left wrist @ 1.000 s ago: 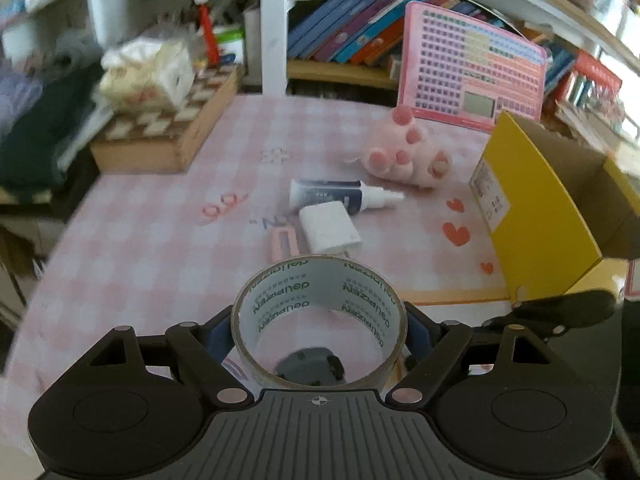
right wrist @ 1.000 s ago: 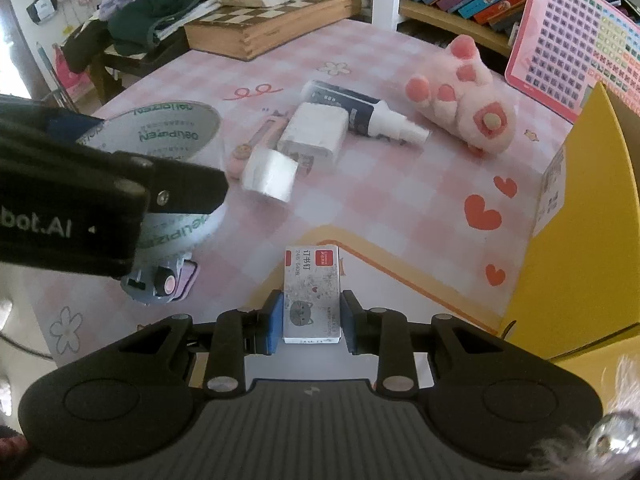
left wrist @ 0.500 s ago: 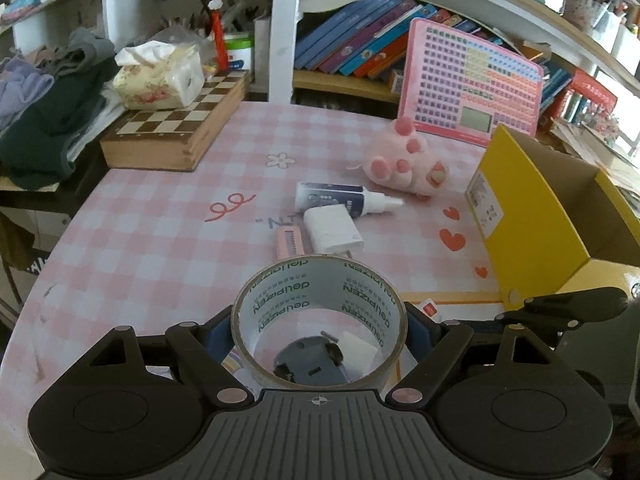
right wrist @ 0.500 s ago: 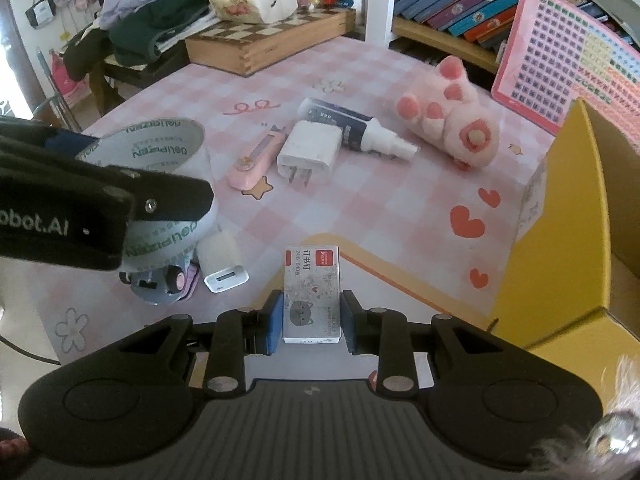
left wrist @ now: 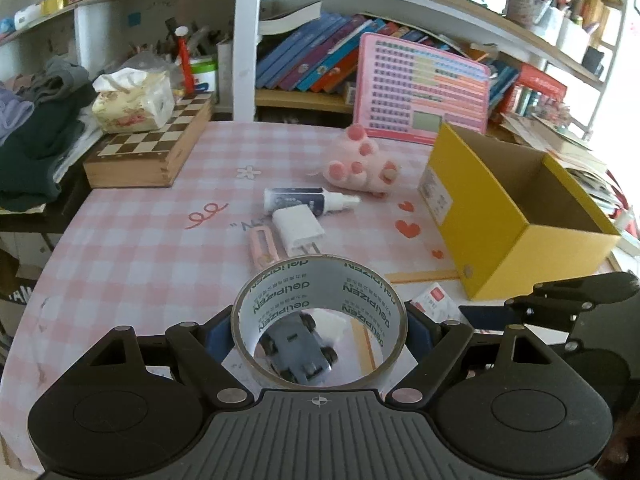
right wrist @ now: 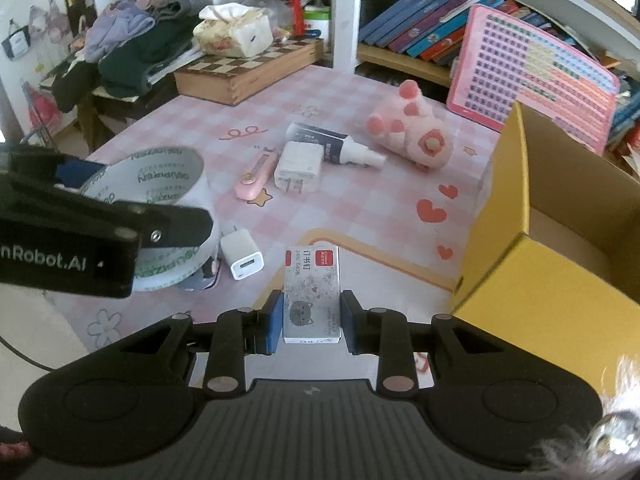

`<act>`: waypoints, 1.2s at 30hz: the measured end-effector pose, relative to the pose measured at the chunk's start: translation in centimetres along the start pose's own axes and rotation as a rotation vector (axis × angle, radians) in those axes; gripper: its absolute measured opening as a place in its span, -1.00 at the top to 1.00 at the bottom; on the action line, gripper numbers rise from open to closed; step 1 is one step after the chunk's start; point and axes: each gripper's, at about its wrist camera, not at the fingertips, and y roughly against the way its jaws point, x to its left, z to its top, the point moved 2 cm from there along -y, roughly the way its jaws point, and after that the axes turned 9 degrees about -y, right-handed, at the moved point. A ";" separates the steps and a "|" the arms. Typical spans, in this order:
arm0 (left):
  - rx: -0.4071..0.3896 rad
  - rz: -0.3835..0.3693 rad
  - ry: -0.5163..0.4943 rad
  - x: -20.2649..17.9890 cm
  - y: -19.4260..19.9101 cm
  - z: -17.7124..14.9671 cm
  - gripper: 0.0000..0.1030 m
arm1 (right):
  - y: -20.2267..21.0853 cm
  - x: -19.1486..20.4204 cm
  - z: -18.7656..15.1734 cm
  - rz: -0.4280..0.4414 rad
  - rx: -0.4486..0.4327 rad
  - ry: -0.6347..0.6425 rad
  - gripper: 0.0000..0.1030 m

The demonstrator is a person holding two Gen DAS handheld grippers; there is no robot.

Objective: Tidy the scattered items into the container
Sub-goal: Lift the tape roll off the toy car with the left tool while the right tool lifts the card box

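Note:
My left gripper [left wrist: 319,330] is shut on a clear tape roll [left wrist: 320,284] and holds it above the pink checked table; the roll also shows in the right wrist view [right wrist: 160,184]. My right gripper [right wrist: 311,318] is shut on a small staple box [right wrist: 312,292]. The open yellow cardboard box [left wrist: 516,216] stands at the right and shows too in the right wrist view [right wrist: 560,248]. On the table lie a white charger [left wrist: 298,228], a spray bottle [left wrist: 304,200], a pink utility knife [left wrist: 262,248], a pink plush paw [left wrist: 360,164], a small white adapter [right wrist: 242,260] and a grey toy car [left wrist: 298,354].
A chessboard box [left wrist: 148,152] with a tissue pack [left wrist: 134,100] sits at the back left beside piled clothes [left wrist: 36,128]. A pink keyboard toy [left wrist: 424,92] leans on the bookshelf behind. The table's near edge is below both grippers.
Both grippers have risen and drawn back with their loads, so more of the table and yellow box shows. The small white adapter dropped to the table beside the toy car.

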 end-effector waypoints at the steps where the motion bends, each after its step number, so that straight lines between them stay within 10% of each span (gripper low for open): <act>1: -0.005 -0.006 -0.005 0.0 0.4 -0.2 -0.64 | 0.4 0.1 -0.2 -0.005 -0.003 -0.009 0.45; 36: -0.070 -0.165 -0.167 -2.7 8.6 -6.0 -0.64 | 9.7 4.8 -9.2 -0.141 -0.071 -0.154 0.46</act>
